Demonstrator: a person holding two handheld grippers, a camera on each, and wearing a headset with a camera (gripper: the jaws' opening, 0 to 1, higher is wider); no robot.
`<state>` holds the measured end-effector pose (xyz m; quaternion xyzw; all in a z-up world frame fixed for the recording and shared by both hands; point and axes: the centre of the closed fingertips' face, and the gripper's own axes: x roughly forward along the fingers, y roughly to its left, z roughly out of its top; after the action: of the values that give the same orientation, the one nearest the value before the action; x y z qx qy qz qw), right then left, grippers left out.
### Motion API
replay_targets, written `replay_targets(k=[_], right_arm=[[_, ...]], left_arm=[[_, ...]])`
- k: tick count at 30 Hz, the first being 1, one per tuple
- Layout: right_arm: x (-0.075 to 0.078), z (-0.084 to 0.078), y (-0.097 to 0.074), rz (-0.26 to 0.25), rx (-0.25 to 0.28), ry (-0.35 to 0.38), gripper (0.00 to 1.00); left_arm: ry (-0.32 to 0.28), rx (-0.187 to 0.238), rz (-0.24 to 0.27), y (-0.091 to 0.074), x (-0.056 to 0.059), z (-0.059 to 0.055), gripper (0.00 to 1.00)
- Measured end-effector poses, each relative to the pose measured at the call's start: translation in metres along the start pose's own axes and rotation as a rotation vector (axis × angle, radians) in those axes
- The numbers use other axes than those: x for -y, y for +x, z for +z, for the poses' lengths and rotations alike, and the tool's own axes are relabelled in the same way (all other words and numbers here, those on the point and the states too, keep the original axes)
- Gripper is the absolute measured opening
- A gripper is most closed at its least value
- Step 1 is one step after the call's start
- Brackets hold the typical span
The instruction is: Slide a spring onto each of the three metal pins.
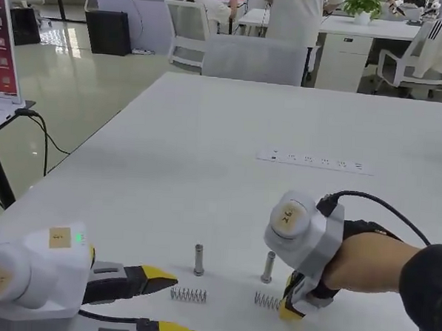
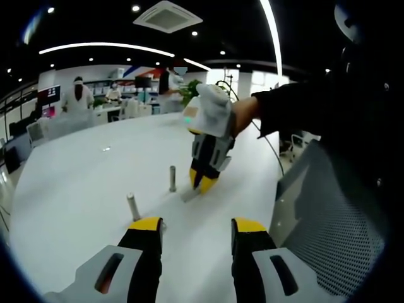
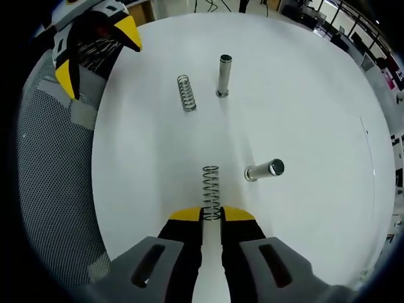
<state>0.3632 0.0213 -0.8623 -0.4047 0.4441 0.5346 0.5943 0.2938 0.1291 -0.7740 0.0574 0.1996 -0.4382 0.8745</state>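
Note:
Two short metal pins (image 1: 199,259) (image 1: 268,266) stand upright on the white table (image 1: 227,181). One spring (image 1: 188,294) lies loose in front of the left pin. A second spring (image 3: 211,186) lies by the right pin (image 3: 265,170), and my right gripper (image 3: 211,214) is shut on its near end, tips down at the tabletop (image 1: 291,308). My left gripper (image 1: 168,302) hovers open at the bottom left, nothing between its jaws, pointing toward the loose spring (image 3: 185,93). In the left gripper view, my left gripper (image 2: 197,226) faces both pins (image 2: 172,178) (image 2: 133,206) and the right gripper (image 2: 205,182).
A white power strip (image 1: 314,161) lies flat at mid-table. Office chairs (image 1: 252,60) stand at the far edge, with desks and people behind. A grey mesh chair (image 3: 57,164) sits beside the near table edge.

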Motion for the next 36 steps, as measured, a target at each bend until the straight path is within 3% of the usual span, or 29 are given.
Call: replay_targets(k=[6,21,36], right_arm=[[-0.009,0.002,-0.015,0.027,0.005,-0.015,0.07],[-0.039,0.032,-0.059,0.076,0.081,-0.086,0.07],[-0.060,0.049,-0.070,0.111,0.104,-0.172,0.07]], left_arm=[[0.015,-0.004,-0.013,0.003,0.001,0.005,0.36],[0.058,-0.006,-0.075,0.015,0.012,0.017,0.32],[0.087,0.005,-0.124,0.024,0.023,0.027,0.25]])
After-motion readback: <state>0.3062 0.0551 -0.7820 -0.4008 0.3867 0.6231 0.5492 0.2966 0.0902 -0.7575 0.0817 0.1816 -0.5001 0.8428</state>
